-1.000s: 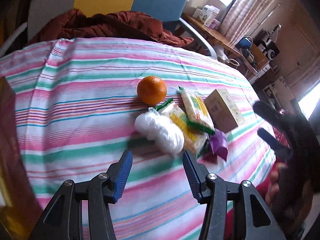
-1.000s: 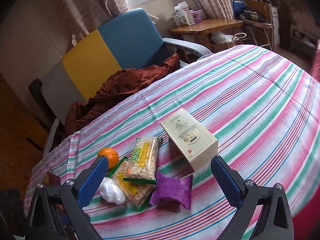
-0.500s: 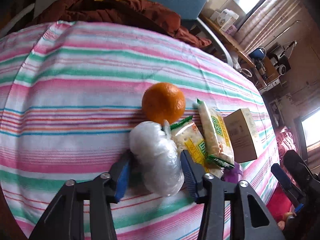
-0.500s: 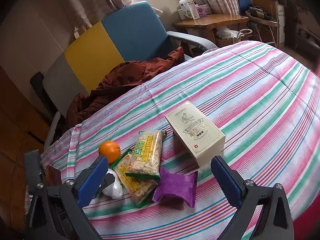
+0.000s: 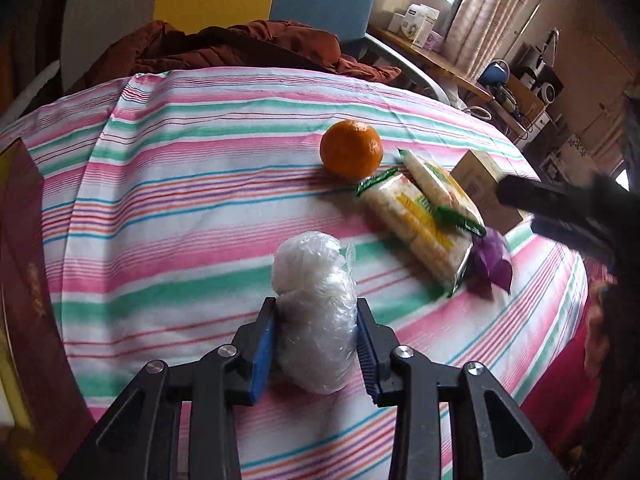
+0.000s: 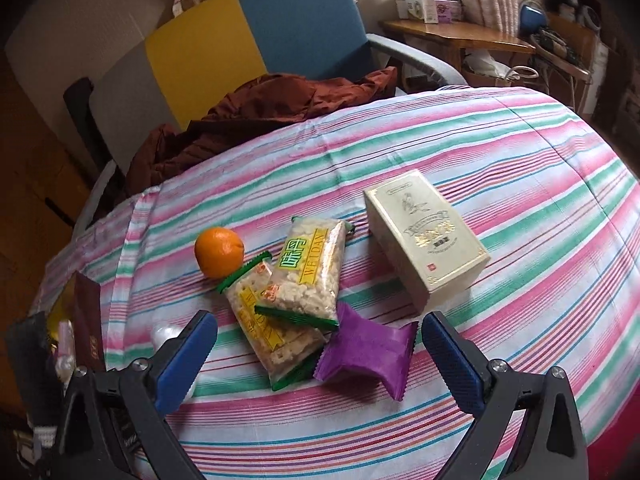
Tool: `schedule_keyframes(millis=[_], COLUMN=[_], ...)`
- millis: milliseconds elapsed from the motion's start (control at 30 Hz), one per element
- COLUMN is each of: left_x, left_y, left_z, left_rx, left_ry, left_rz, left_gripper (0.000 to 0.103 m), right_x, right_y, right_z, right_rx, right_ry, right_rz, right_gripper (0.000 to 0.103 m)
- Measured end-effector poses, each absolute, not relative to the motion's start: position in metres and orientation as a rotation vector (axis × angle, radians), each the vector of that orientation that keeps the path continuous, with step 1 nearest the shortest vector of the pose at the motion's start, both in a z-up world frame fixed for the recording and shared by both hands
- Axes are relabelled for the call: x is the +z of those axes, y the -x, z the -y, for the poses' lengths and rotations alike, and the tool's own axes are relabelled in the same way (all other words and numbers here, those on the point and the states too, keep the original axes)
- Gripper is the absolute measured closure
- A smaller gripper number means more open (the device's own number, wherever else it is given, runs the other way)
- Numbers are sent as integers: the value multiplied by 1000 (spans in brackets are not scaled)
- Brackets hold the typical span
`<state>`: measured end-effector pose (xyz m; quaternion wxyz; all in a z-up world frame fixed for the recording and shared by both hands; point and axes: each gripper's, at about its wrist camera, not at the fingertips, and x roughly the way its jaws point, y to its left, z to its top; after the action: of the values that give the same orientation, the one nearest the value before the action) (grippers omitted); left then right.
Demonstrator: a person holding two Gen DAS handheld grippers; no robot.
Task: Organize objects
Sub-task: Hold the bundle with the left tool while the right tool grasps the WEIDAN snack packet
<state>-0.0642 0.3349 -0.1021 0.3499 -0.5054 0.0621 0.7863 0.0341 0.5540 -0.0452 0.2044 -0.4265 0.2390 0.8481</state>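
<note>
A white crumpled plastic bag (image 5: 312, 280) lies on the striped tablecloth (image 5: 180, 200), between the blue pads of my left gripper (image 5: 315, 308). The jaws are closing and both pads touch the bag's sides. Beyond it are an orange (image 5: 351, 155), two rice-cracker packs (image 5: 416, 220), a purple packet (image 5: 494, 260) and a cream box (image 5: 480, 188). In the right wrist view my right gripper (image 6: 317, 322) stands wide open and holds nothing, just short of the purple packet (image 6: 368, 352) and the cracker packs (image 6: 312, 268). The orange (image 6: 219, 252) lies to their left and the box (image 6: 428, 248) to their right.
A dark red box (image 5: 28, 280) sits at the table's left edge. A brown jacket (image 6: 260, 108) is draped over the yellow and blue chair (image 6: 280, 24) behind the table. Far right stands a cluttered wooden desk (image 6: 460, 36). The right gripper's black body (image 5: 560, 208) crosses the left view.
My left gripper moved up to the white bag and narrowed onto it. The bag now lies apart from the cracker packs. The right gripper shifted slightly and rolled, staying wide open.
</note>
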Motion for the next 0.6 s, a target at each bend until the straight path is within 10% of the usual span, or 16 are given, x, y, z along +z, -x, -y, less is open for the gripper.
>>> schedule_keyframes(millis=[433, 600], left_x=[-106, -106], left_y=[60, 55], left_z=[-329, -330], left_rx=[2030, 2055], left_ry=[1266, 1224], left_rz=[-176, -206], left_gripper=[65, 66], right_x=[-87, -94], right_y=[32, 32], right_z=[-573, -580], right_rx=[2237, 2267], right_ry=[1378, 1369], right_rz=[-619, -669], right_gripper=[19, 43])
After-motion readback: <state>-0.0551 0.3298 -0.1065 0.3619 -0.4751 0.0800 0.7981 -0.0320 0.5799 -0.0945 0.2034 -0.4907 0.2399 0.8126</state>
